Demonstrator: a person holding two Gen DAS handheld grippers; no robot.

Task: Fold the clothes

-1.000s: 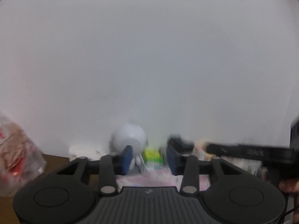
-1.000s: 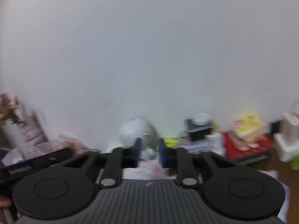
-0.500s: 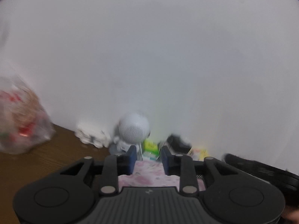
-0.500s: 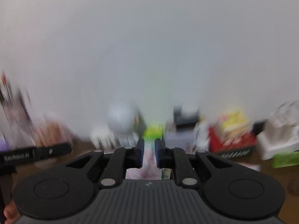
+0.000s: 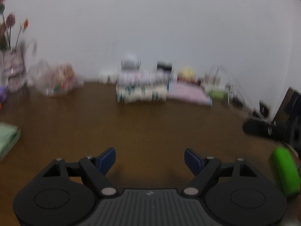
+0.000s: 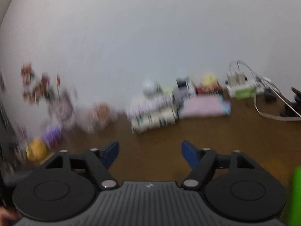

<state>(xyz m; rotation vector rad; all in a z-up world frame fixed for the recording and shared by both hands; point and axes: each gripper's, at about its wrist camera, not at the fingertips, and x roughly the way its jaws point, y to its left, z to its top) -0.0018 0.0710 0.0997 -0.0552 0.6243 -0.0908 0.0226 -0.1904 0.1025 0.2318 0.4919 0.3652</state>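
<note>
Left wrist view: the left gripper (image 5: 150, 157), a second ago pinching pink cloth, now gapes wide and empty; the folded stack (image 5: 141, 89) rests beyond it on the brown surface (image 5: 150, 124).

Right wrist view: the right gripper (image 6: 150, 151) has likewise spread wide, and the stack (image 6: 153, 115) lies ahead, suggesting this garment is placed.

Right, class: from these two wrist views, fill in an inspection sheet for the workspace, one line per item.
Surface: brown wooden table, bare in front of both grippers.
Job's things: stack of folded clothes by the wall; pink folded cloth beside it.
Clutter: flowers, plastic bag, green object.
Grippers: left gripper and right gripper, jaws wide apart, holding nothing.
Cables: cables at far right.
Surroundings: plain white wall.
</note>
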